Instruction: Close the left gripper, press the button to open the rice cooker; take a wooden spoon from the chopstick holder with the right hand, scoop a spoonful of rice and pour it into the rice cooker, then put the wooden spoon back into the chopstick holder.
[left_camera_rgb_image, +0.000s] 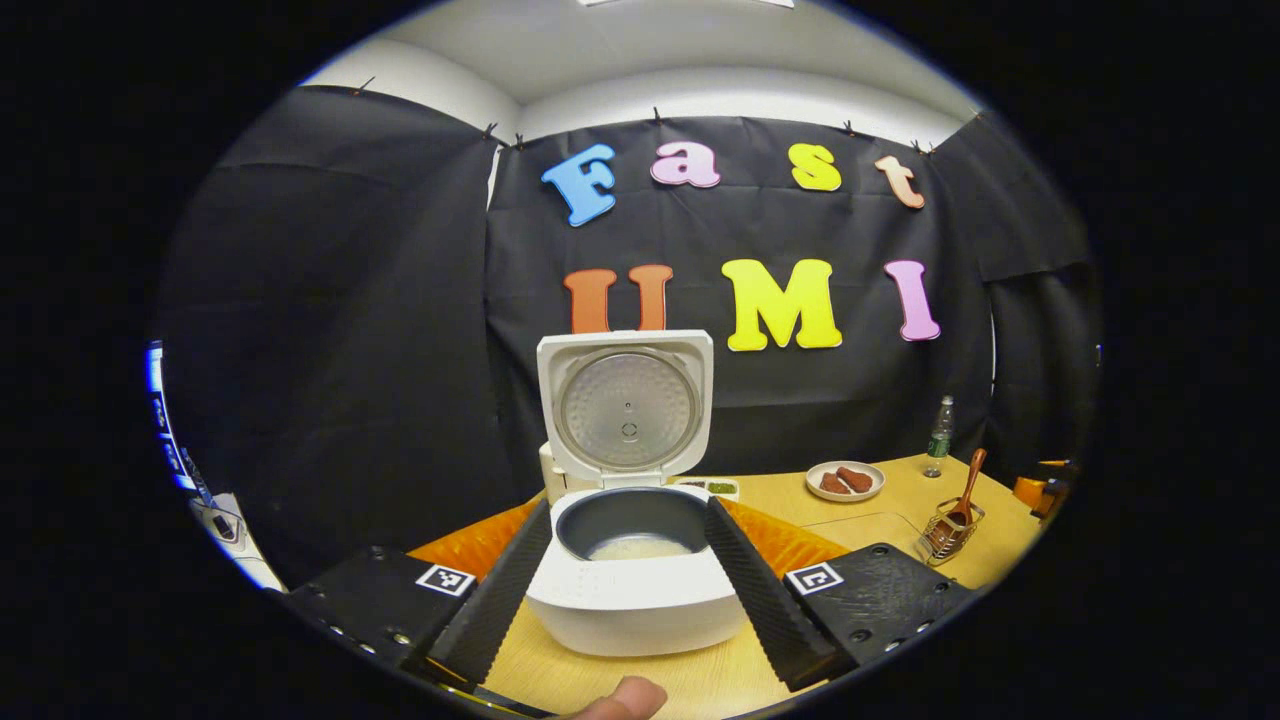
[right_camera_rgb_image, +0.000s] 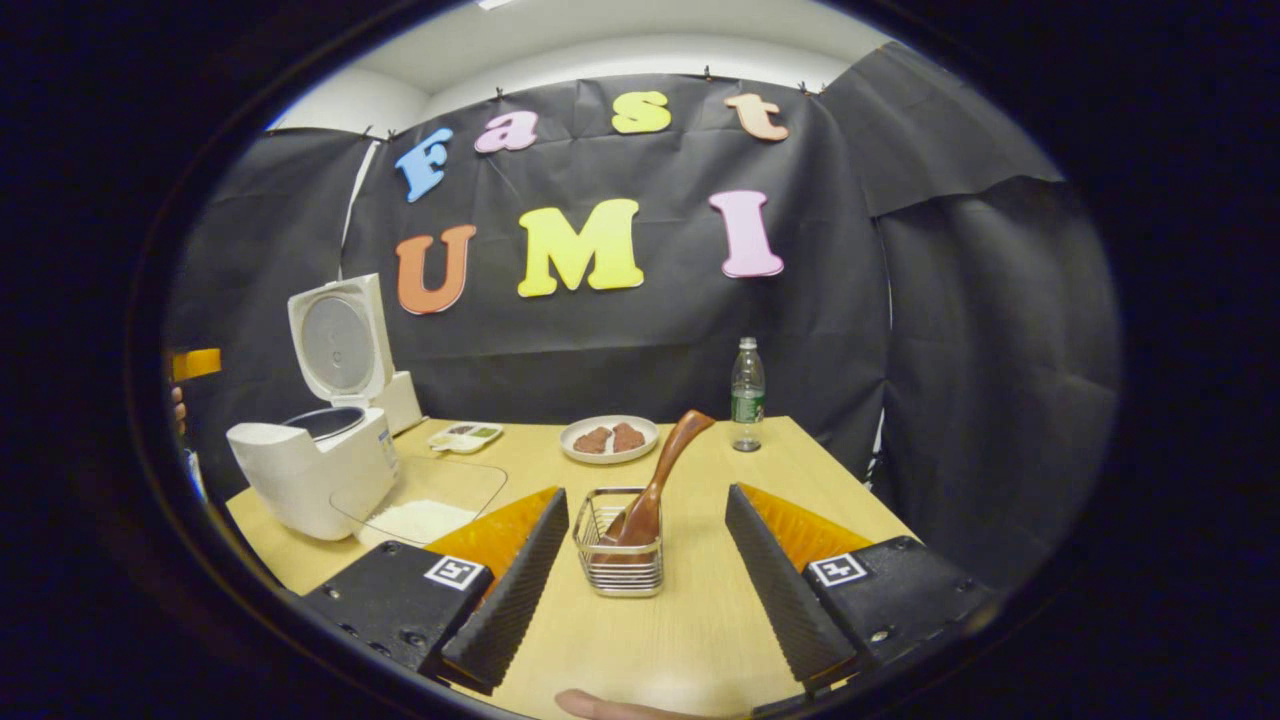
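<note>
Cooker lid (left_camera_rgb_image: 626, 408) standing open. Right gripper (right_camera_rgb_image: 640, 570), jaws wide, is facing wooden spoon (right_camera_rgb_image: 655, 485) in chopstick holder (right_camera_rgb_image: 620, 560); left gripper (left_camera_rgb_image: 630, 580) jaws wide too. Advise pinching handle high, lifting straight up.

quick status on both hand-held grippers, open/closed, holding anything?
Left hand-held gripper: open, empty, rice cooker between its fingers.
Right hand-held gripper: open, empty, facing the chopstick holder.
</note>
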